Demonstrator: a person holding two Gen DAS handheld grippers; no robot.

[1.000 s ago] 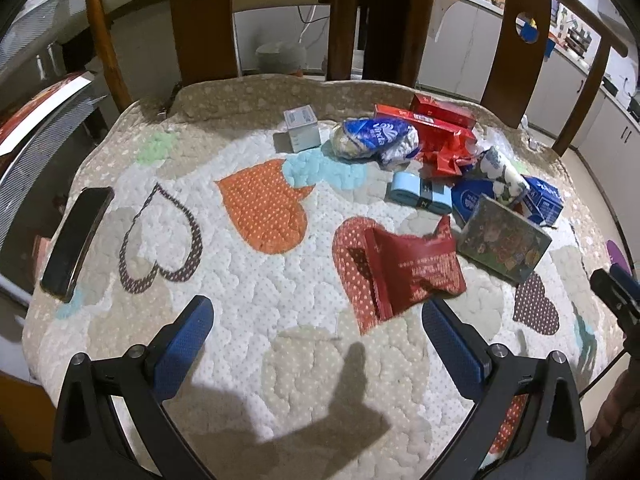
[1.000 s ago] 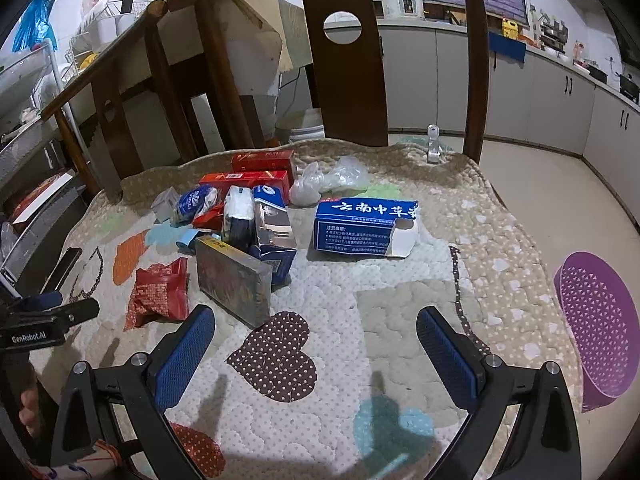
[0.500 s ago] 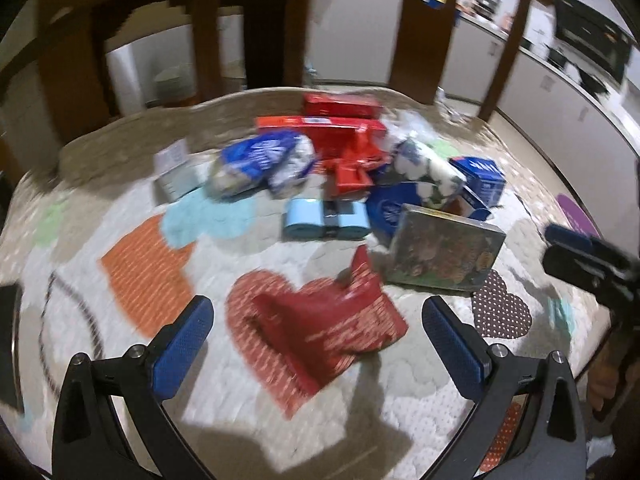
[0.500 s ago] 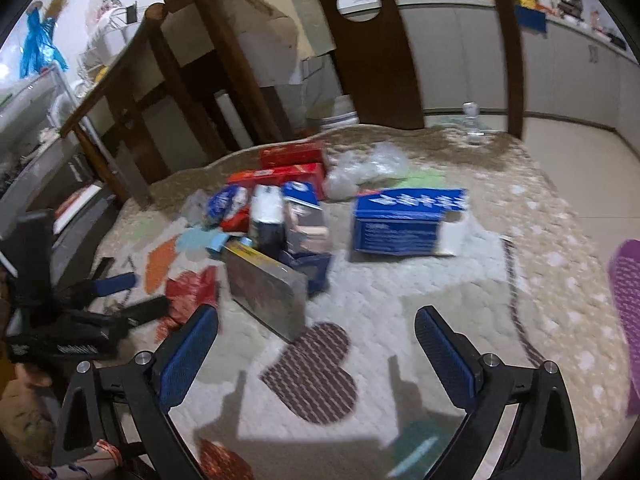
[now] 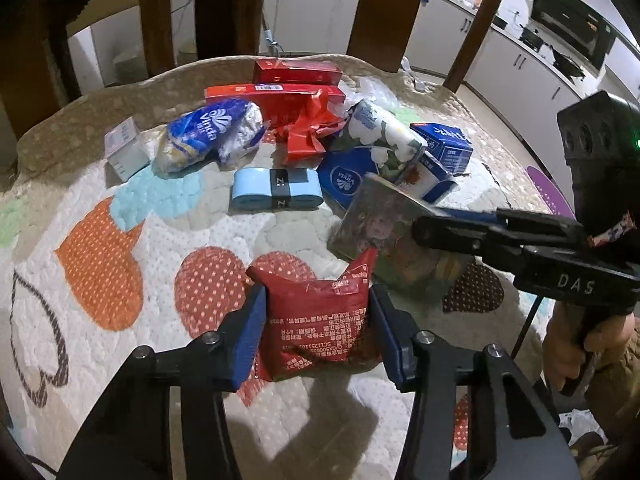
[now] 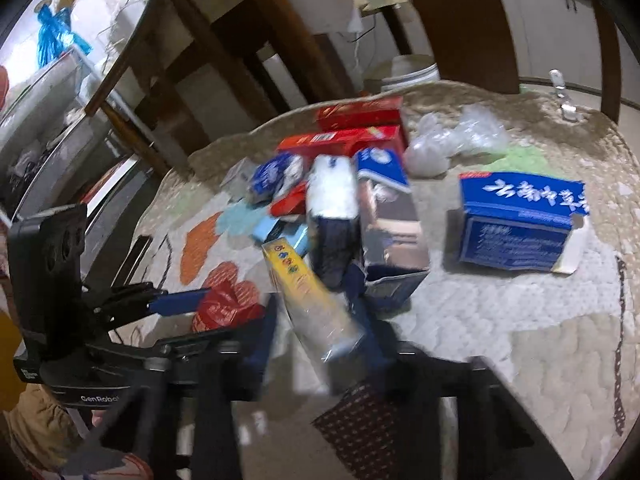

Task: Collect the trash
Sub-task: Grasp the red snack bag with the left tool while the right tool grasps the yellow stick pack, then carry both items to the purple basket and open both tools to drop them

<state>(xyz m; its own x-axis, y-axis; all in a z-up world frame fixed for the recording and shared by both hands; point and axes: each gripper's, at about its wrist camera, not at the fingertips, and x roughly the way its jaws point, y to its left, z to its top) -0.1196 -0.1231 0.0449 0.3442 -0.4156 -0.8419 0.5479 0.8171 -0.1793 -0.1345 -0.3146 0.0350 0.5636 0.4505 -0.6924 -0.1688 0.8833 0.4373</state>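
Observation:
A crumpled red snack wrapper (image 5: 316,320) lies near the front of the quilted table cover (image 5: 100,208). My left gripper (image 5: 318,330) has its blue pads against the wrapper's two sides, and the jaws are still closing on it. Just right of it stands a flat picture-printed box (image 5: 380,228) with a yellow edge (image 6: 308,300), tipped up at an angle. My right gripper (image 6: 316,340) is closing on that box. In the left wrist view the right gripper (image 5: 436,222) reaches in from the right and clamps the box's edge. The right wrist view is blurred.
Behind lie a blue tissue pack (image 5: 208,136), red boxes (image 5: 276,96), a light blue roll (image 5: 276,190), a small white box (image 5: 124,148), a blue carton (image 6: 516,220) and a clear plastic bag (image 6: 452,140). Wooden chair backs (image 5: 384,12) ring the table. A hand (image 5: 572,344) holds the right gripper.
Both grippers came forward and down from wide open. The left jaws closed around the red wrapper. The right jaws closed on the flat box, which tipped up.

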